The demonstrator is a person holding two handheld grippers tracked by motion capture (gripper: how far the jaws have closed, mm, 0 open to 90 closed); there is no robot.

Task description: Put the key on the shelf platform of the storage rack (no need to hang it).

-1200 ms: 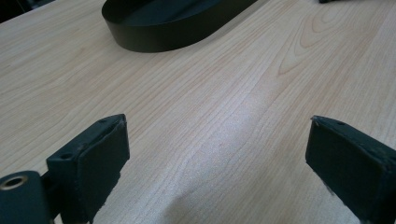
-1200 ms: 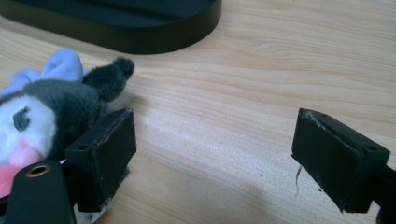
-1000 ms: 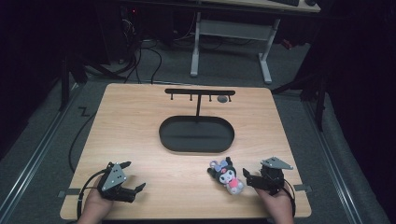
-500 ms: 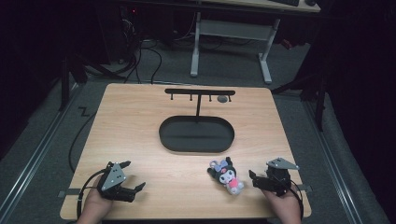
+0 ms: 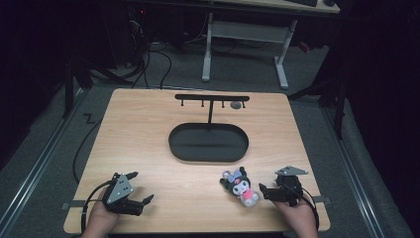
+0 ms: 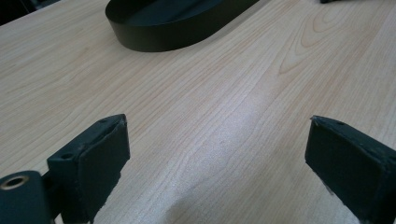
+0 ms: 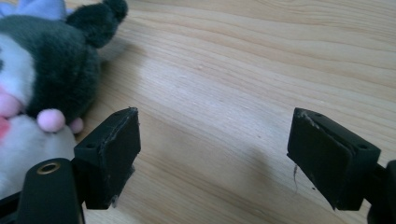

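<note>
A light wooden desk (image 5: 148, 129) carries a black oval tray (image 5: 208, 143) at its middle, with a black T-shaped rack (image 5: 211, 98) rising from the tray's far side; a small grey thing, perhaps a ring or loop, hangs near the rack's right end (image 5: 236, 105), too small to tell. The left gripper (image 5: 140, 188) rests at the desk's near-left corner in the person's hand, jaws spread wide over bare wood; nothing lies between them. The right gripper (image 5: 262, 191) sits at the near-right, jaws likewise released and empty. A black, white and pink plush toy (image 5: 240, 186) lies on the desk just beside the right gripper's left jaw, seemingly not touching it.
</note>
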